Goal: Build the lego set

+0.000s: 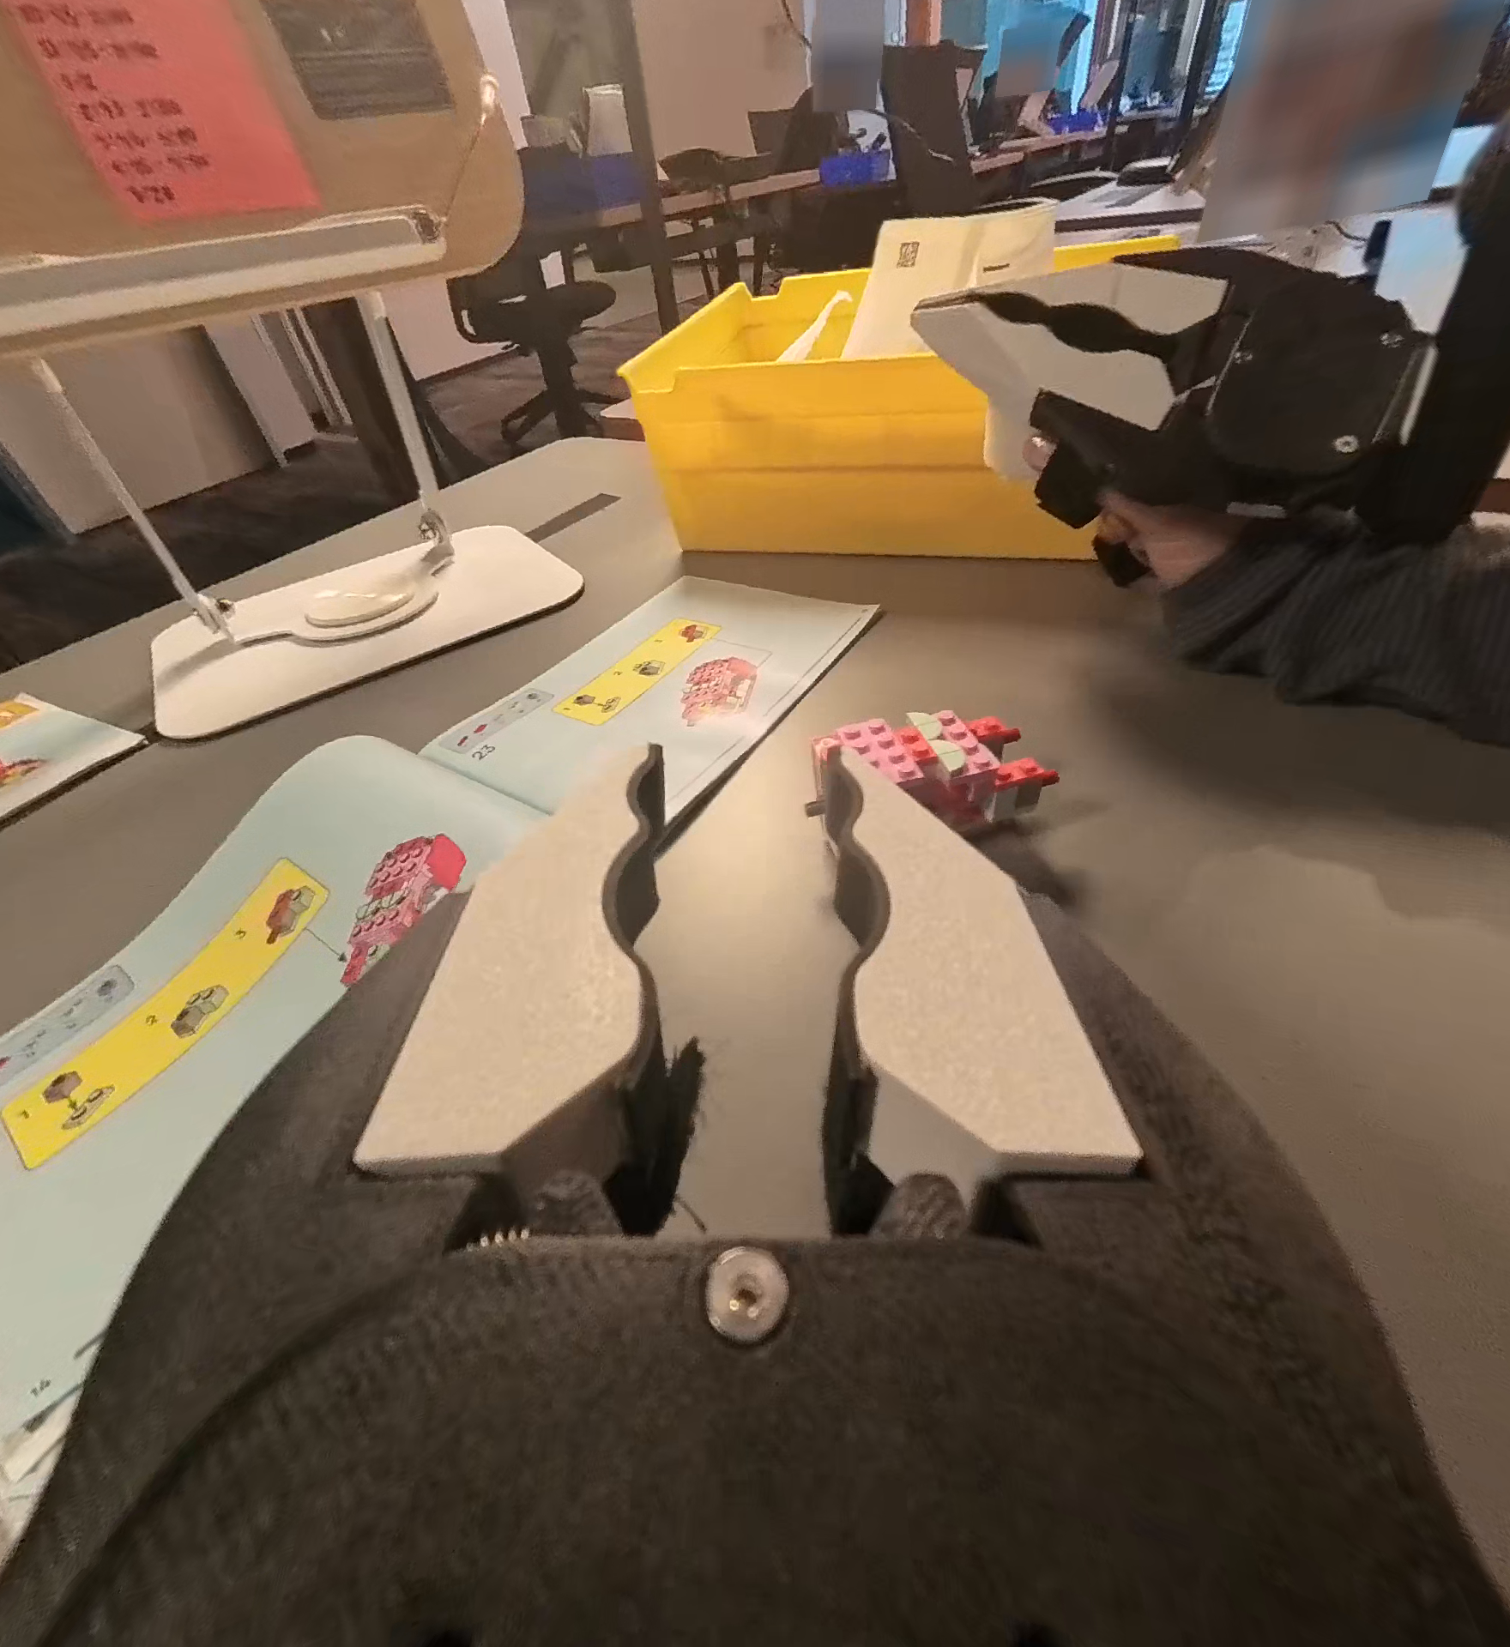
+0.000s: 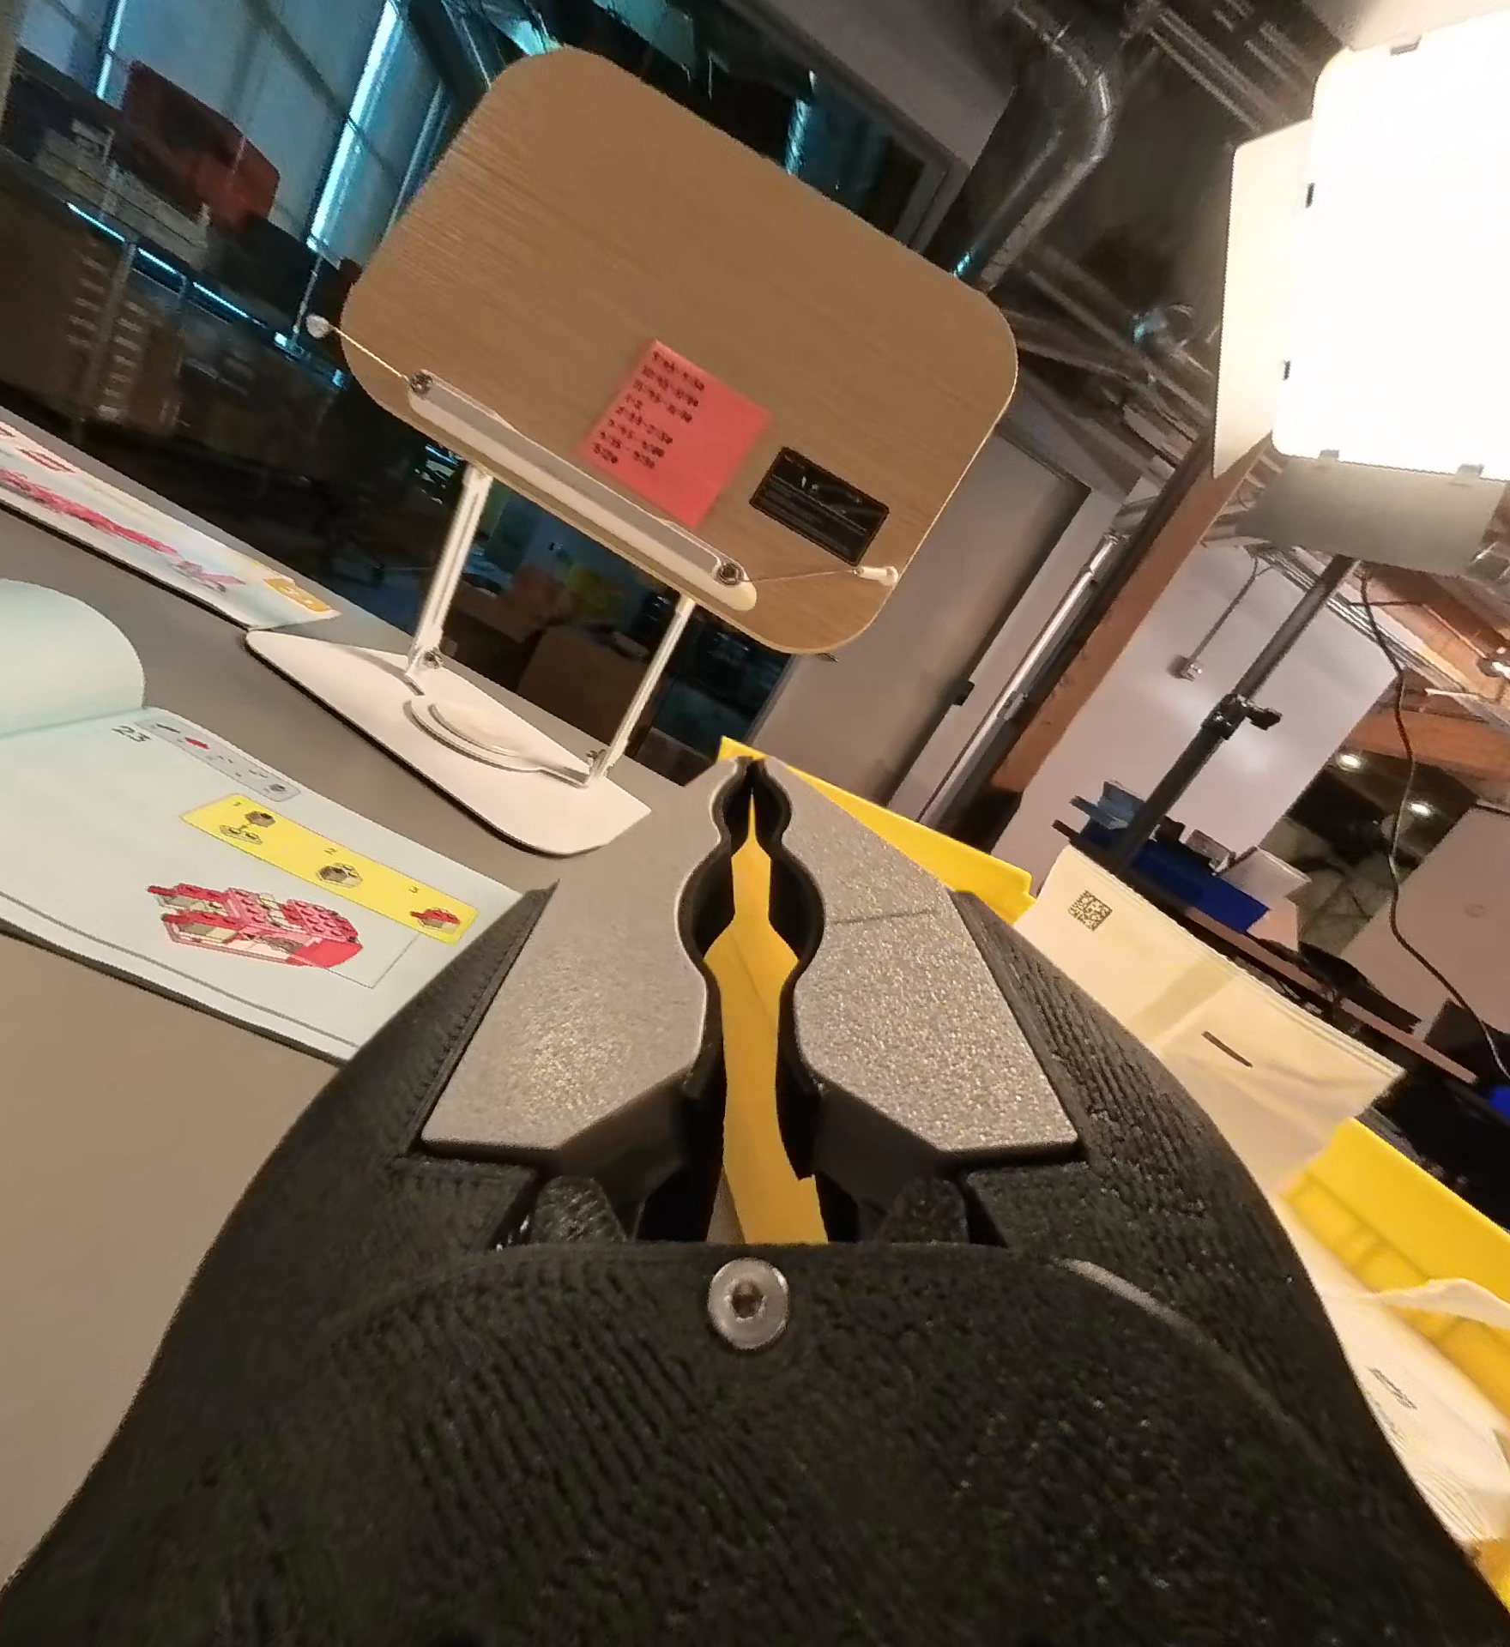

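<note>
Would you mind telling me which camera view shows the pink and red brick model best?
The left wrist view: the brick model sits on the grey table, just beyond the left gripper, partly hidden by one finger. The right wrist view shows only its printed picture in the instruction booklet.

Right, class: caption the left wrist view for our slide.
Open left gripper beside a pink brick model, instruction booklet alongside.

booklet (image 1: 644, 704) left of brick model (image 1: 921, 757) — bin (image 1: 823, 463) behind
</note>
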`<state>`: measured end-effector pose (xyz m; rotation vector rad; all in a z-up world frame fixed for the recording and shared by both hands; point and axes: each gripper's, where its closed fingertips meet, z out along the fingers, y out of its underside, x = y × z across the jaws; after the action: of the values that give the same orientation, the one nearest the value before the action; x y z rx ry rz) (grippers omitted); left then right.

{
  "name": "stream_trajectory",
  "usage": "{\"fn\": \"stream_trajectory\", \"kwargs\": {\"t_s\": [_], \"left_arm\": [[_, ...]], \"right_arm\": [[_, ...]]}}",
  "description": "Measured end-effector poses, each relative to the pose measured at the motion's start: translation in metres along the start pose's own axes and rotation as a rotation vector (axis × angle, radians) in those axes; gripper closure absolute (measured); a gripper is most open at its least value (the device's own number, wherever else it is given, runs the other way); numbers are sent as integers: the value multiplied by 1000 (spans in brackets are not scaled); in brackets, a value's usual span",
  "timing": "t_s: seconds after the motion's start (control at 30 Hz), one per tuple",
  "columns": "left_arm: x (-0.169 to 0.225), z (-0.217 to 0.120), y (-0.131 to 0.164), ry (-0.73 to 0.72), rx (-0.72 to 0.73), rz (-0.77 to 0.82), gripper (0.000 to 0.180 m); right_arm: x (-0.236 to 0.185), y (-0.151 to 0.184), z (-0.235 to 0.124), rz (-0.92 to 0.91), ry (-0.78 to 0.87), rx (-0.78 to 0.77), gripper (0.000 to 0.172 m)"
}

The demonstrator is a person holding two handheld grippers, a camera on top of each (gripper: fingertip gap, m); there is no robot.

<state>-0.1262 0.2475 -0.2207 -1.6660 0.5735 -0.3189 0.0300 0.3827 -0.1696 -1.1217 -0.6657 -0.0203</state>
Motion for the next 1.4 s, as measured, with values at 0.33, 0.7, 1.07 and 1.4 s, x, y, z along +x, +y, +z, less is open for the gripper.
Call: {"fn": "stream_trajectory", "kwargs": {"t_s": [0.33,0.7,1.07,1.4], "left_arm": [[38,45,-44,229,-88,55,159],[41,183,6,343,-595,35,155],[47,211,30,323,-675,236,134],[39,214,27,296,-684,205,161]], "right_arm": [[-1,-12,0,129,-28,65,172],[16,-17,-5,260,-19,128,172],[15,-18,-6,289,-38,140,172],[15,-18,-6,289,-40,138,172]]}}
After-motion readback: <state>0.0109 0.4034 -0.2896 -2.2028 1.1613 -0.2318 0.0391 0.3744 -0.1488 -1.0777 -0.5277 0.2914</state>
